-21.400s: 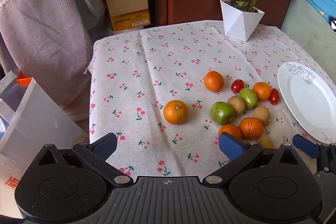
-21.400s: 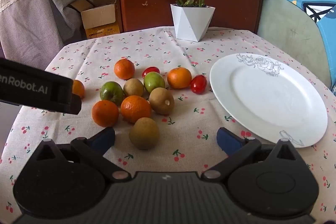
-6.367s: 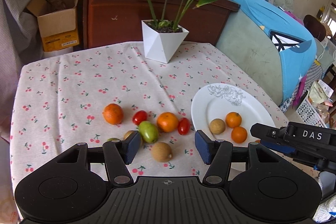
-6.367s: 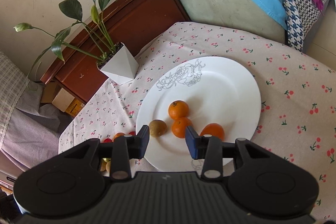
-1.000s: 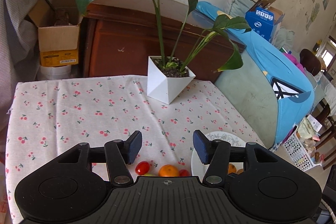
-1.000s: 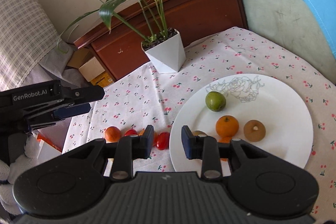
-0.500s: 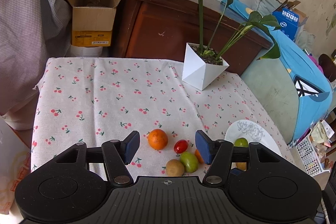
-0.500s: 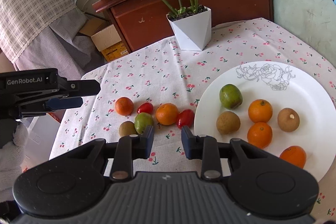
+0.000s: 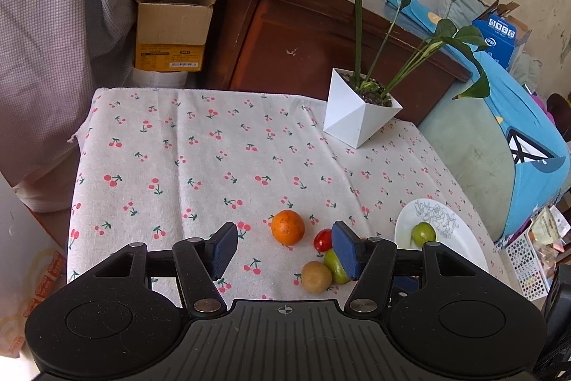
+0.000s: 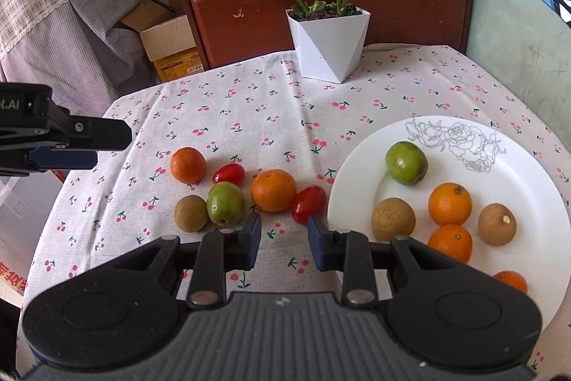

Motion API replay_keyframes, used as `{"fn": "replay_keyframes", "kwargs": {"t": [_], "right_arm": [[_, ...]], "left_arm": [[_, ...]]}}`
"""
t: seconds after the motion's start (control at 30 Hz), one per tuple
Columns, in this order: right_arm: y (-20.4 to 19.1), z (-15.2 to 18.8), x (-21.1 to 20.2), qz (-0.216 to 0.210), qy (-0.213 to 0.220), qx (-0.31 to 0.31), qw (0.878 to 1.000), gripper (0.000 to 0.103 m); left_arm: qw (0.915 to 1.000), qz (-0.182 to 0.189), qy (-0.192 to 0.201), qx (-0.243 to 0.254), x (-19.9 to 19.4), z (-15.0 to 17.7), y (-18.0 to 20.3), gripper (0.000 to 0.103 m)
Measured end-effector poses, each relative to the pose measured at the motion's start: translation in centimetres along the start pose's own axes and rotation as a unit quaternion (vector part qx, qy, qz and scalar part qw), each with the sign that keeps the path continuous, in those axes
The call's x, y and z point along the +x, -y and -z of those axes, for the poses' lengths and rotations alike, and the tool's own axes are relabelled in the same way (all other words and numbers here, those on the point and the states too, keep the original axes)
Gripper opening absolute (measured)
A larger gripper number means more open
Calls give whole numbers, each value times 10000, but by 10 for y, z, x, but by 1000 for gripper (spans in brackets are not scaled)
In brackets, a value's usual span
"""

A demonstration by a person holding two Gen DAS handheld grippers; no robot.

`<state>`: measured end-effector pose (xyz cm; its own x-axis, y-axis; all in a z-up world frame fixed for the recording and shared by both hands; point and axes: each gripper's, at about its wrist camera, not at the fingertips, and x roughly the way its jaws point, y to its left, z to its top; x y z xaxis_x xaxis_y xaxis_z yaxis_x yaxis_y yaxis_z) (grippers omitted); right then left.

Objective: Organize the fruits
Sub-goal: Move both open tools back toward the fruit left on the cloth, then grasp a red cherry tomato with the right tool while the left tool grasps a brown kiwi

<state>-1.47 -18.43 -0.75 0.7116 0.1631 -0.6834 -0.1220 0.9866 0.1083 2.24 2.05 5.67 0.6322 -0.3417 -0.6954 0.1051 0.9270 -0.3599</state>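
Both claws empty: left claw [image 9: 283, 250] approx half open, right claw [image 10: 283, 240] narrower. Six fruits left on table [image 10: 249, 116], just left of plate [image 10: 535, 188]. Near tomato [image 10: 308, 199] is soft, slick; I'd pinch its sides lightly.

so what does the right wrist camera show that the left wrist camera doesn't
Only the right wrist view shows the plate's oranges and brown fruits, plus the left gripper from outside.
Only the left shows the open cardboard box's inside.
Both show the potted plant, the tablecloth, and the plate's green fruit.
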Motion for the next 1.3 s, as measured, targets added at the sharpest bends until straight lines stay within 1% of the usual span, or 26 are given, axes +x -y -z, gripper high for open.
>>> {"fn": "replay_keyframes", "kwargs": {"t": [0.07, 0.17, 0.3, 0.4, 0.53, 0.8, 1.07, 1.17, 1.3], "right_arm": [[1, -1, 2, 56, 17, 14, 10000, 31], [2, -3, 5, 100, 21, 38, 9999, 28], [-1, -4, 11, 187, 38, -46, 9998, 27], [0, -6, 15, 202, 59, 10, 9998, 27], [-3, -7, 18, 261, 114, -73, 9996, 27], [-7, -10, 23, 258, 172, -151, 9994, 34], [-7, -11, 25, 275, 225, -218, 9991, 34], [-8, -11, 27, 304, 273, -310, 9987, 32], [-5, -12, 29, 294, 328, -329, 9985, 28]], "left_arm": [[10000, 7, -37, 29, 1, 2, 0, 58], [10000, -10, -74, 48, 1, 4, 0, 58], [9999, -27, -110, 30, 2, 5, -4, 58], [9999, -38, -127, 42, 2, 6, -5, 58], [9996, -34, -230, 140, 6, 11, -5, 58], [9985, -39, -410, 368, 12, 22, 0, 58], [9964, -24, -536, 663, 20, 32, 5, 57], [9958, -27, -550, 737, 20, 34, 7, 57], [9954, -16, -541, 793, 21, 36, 8, 57]]}}
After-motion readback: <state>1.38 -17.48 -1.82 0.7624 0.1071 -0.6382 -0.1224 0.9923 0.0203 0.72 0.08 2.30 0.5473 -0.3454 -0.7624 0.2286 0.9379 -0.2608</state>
